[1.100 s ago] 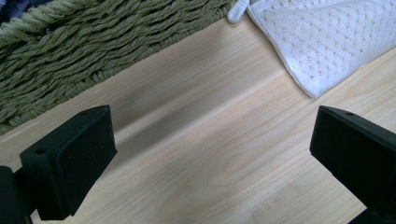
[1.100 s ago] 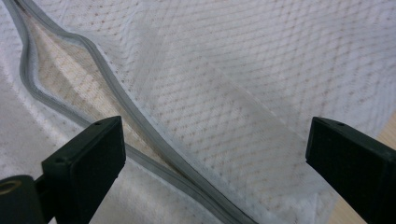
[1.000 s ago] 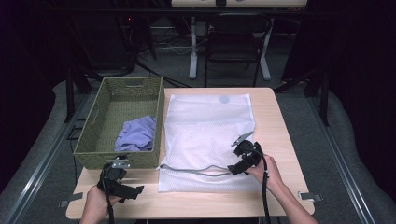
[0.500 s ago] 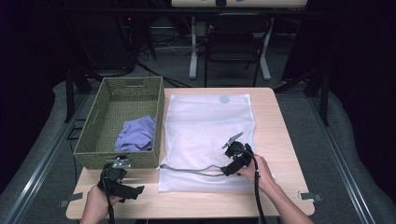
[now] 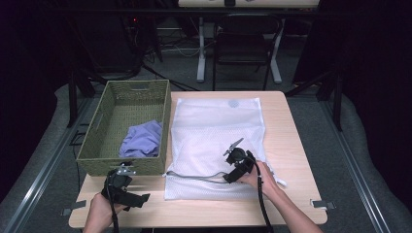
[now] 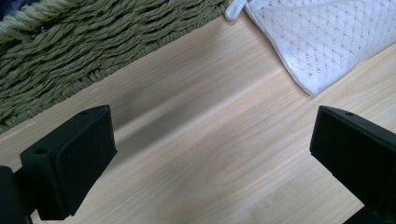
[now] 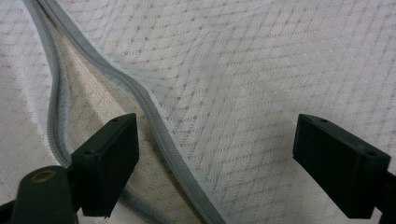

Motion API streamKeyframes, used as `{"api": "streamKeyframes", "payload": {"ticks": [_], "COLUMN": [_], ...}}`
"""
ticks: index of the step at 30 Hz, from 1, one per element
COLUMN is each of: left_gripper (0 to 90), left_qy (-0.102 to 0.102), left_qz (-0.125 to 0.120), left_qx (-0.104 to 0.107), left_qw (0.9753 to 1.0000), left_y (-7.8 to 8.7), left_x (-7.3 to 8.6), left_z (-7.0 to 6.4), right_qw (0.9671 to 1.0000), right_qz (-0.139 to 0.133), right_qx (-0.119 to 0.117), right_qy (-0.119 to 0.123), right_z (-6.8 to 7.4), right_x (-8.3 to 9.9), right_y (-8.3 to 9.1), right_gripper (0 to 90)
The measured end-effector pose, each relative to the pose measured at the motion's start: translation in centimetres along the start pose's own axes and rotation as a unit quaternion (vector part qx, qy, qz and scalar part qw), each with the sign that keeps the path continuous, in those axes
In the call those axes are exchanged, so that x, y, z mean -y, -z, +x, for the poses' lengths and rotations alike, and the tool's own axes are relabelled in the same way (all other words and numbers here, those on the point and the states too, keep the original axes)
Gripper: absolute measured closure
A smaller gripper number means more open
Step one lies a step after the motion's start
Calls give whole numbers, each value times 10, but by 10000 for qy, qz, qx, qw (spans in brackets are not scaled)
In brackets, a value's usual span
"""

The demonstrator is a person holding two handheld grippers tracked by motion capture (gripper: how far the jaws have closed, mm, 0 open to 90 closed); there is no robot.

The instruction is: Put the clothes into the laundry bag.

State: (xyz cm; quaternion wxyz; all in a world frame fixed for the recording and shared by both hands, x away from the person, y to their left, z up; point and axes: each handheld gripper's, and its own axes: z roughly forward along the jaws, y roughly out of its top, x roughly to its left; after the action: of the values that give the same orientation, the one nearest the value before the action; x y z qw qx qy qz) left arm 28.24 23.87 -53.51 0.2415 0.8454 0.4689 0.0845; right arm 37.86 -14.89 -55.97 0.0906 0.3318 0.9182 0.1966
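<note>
A white mesh laundry bag [image 5: 216, 141] lies flat on the wooden table [image 5: 291, 145], with a grey zipper [image 5: 197, 177] running along its near part. My right gripper [image 5: 229, 177] sits open on the bag's near right part, jaws spread above the zipper [image 7: 154, 121] and the mesh [image 7: 261, 93]. My left gripper [image 5: 141, 200] rests open at the table's near left corner, over bare wood [image 6: 210, 154], beside the bag's corner [image 6: 327, 42]. A purple cloth [image 5: 142, 139] lies in the green woven basket [image 5: 97, 141].
The basket stands along the table's left side, its wall [image 6: 70, 51] just beyond my left gripper. A dark chair [image 5: 243, 43] and a table leg [image 5: 200, 48] stand past the far edge. Bare wood runs right of the bag.
My right gripper has moved left and forward over the bag, from its right edge toward the zipper. The left gripper has stayed put.
</note>
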Motion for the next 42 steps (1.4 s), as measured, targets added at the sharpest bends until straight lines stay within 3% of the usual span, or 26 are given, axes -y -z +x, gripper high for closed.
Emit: {"api": "streamKeyframes", "payload": {"ticks": [5, 13, 29, 34, 42], "left_gripper": [3, 3, 4, 4, 7], "left_qy": [-2, -14, -59, -49, -72], "left_qz": [6, -9, 28, 39, 35], "left_qx": [0, 23, 22, 57, 72], "left_qw": [10000, 10000, 10000, 10000, 9999], "left_y": [0, 0, -1, -1, 0], "left_x": [0, 0, 0, 0, 0], "left_z": [0, 0, 0, 0, 2], "right_qw": [10000, 9997, 9988, 9990, 9985], "right_qz": [-31, -129, -320, -354, -482], "right_qx": [38, -115, -219, -139, -80], "right_qy": [-74, -184, -289, -238, -246], "right_z": [-2, -2, -2, 2, 2], "right_x": [1, 2, 3, 2, 2], "right_y": [-1, 0, 4, 6, 11], "right_gripper": [195, 317, 738, 844, 875]}}
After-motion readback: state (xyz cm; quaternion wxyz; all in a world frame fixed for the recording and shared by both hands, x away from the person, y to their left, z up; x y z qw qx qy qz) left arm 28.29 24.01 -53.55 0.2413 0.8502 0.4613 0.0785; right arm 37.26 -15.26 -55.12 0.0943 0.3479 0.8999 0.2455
